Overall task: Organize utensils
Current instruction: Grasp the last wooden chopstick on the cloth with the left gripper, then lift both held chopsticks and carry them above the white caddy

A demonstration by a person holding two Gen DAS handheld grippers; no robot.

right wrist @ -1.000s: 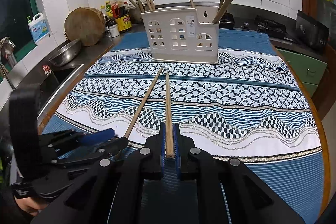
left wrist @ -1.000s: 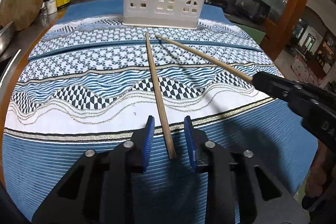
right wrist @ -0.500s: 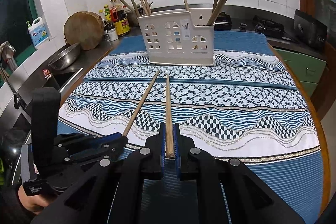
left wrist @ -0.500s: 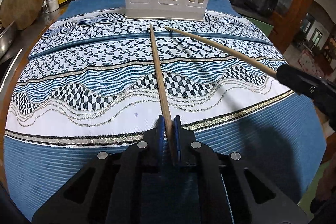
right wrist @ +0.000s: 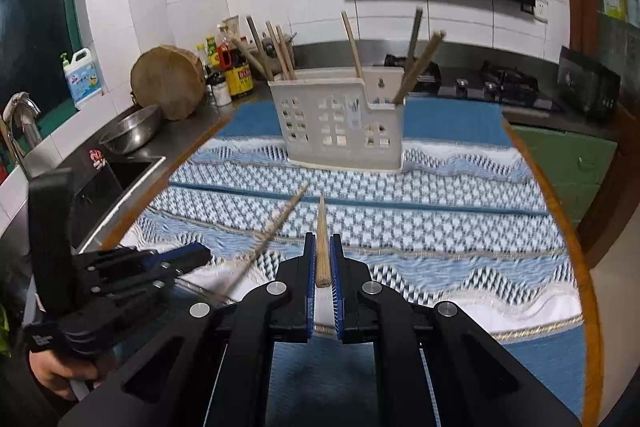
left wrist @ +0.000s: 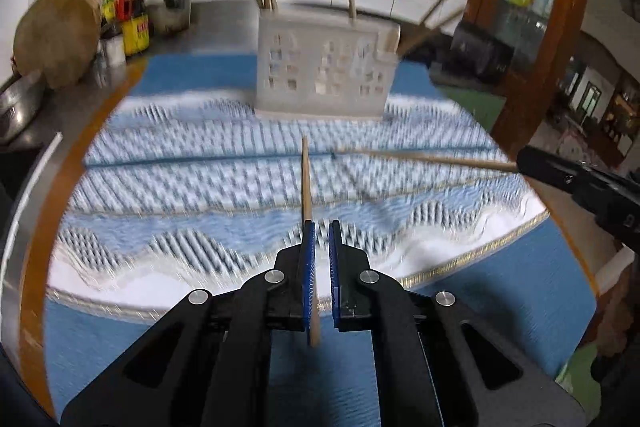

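Observation:
My left gripper (left wrist: 321,227) is shut on a wooden chopstick (left wrist: 306,183) that points ahead at the white slotted utensil holder (left wrist: 324,71). My right gripper (right wrist: 322,239) is shut on a second chopstick (right wrist: 322,227), also pointing at the holder (right wrist: 340,119). Both chopsticks are lifted above the patterned blue-and-white cloth (right wrist: 420,219). The holder stands at the far side of the table with several chopsticks upright in it. The right gripper shows in the left wrist view (left wrist: 520,165), the left gripper in the right wrist view (right wrist: 208,257).
A steel bowl (right wrist: 130,133), a round wooden block (right wrist: 168,81) and sauce bottles (right wrist: 234,67) stand on the counter at the left, beside a sink (right wrist: 120,175). A gas stove (right wrist: 496,85) is behind the table. A wooden cabinet (left wrist: 532,7) stands at the right.
My left gripper closed on the chopstick that lay on the cloth. Both grippers have since lifted their chopsticks, with the holder now seen from a lower angle.

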